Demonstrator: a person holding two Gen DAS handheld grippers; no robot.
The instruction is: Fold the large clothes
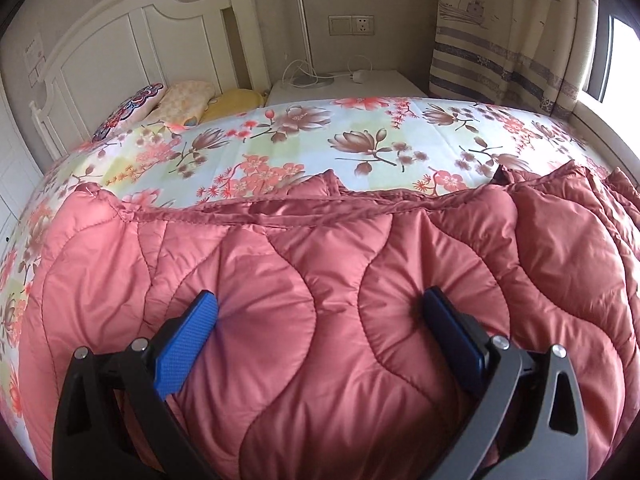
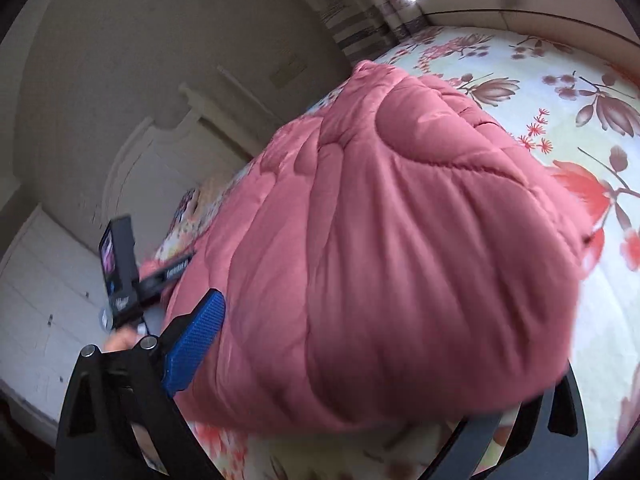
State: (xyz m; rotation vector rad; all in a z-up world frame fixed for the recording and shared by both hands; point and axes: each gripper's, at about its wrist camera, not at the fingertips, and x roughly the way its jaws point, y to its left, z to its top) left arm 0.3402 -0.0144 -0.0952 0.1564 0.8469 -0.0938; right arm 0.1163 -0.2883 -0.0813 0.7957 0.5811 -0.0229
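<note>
**Both grippers spread wide**

The left gripper [image 1: 320, 312] is held with its blue-padded fingers [image 1: 188, 344] spread far apart, tips pressed down. The right gripper [image 2: 360, 344] is tilted; only one blue pad [image 2: 196, 344] is seen, the other finger being hidden. A hand [image 2: 120, 342] is glimpsed behind it.

In the right wrist view, one finger of the right claw [image 2: 316, 344] is buried under the bulging pink quilted coat [image 2: 380, 240], so its spread cannot be judged. The headboard [image 2: 160, 152] is smeared by blur. In the left wrist view, the coat's right side is cut off by the frame edge.
</note>
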